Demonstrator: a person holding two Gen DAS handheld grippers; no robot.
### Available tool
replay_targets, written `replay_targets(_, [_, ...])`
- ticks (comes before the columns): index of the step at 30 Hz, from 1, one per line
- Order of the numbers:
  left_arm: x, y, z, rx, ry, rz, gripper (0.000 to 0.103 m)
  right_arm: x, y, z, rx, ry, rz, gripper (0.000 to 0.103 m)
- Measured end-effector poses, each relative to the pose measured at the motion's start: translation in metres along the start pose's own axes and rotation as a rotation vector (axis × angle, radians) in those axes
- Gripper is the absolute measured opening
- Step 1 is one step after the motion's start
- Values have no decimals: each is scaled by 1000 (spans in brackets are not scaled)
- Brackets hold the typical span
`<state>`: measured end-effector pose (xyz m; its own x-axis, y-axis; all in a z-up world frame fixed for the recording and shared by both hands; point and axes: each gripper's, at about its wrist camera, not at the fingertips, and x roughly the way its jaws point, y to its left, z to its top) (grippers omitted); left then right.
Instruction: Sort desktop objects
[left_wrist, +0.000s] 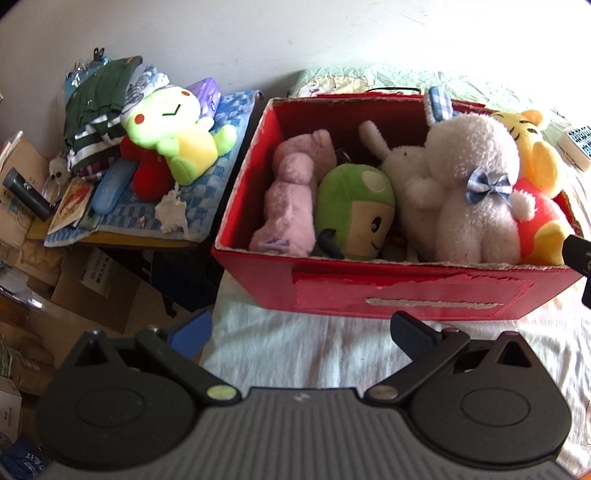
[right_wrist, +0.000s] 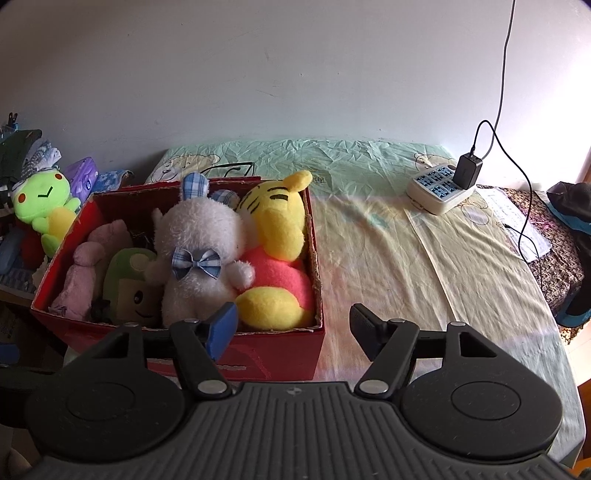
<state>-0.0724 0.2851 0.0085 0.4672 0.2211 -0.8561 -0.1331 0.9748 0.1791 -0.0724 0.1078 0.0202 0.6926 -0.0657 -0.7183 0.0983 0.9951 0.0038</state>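
A: Nearest: left gripper (left_wrist: 299, 334), fingers apart, nothing between. Right gripper (right_wrist: 293, 326) likewise spread and empty.

B: Container?

A: Red cardboard box (left_wrist: 406, 291) on the sheeted bed (right_wrist: 424, 266). Inside: lilac plush (left_wrist: 291, 199), green mushroom-cap plush (left_wrist: 354, 214), white fluffy plush with checked blue bow (right_wrist: 199, 251), yellow striped tiger plush in pink (right_wrist: 273, 236). All crowded together, touching.

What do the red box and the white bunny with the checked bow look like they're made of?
Red box: likely cardboard under glossy red paper; the front skin is torn away, leaving a paler patch, and the rim is ragged.
White bunny: soft plush, apparently synthetic fleece with a fuzzy nap; its bow looks like woven checked fabric.
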Motion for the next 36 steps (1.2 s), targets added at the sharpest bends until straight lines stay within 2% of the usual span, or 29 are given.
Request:
replay_targets(12, [2, -6, 5, 26, 1, -11, 103, 3, -5, -1, 36, 9, -16, 69])
replay_targets(36, [13, 48, -2, -40, 4, 13, 103, 0, 58, 0, -73, 9, 85, 69])
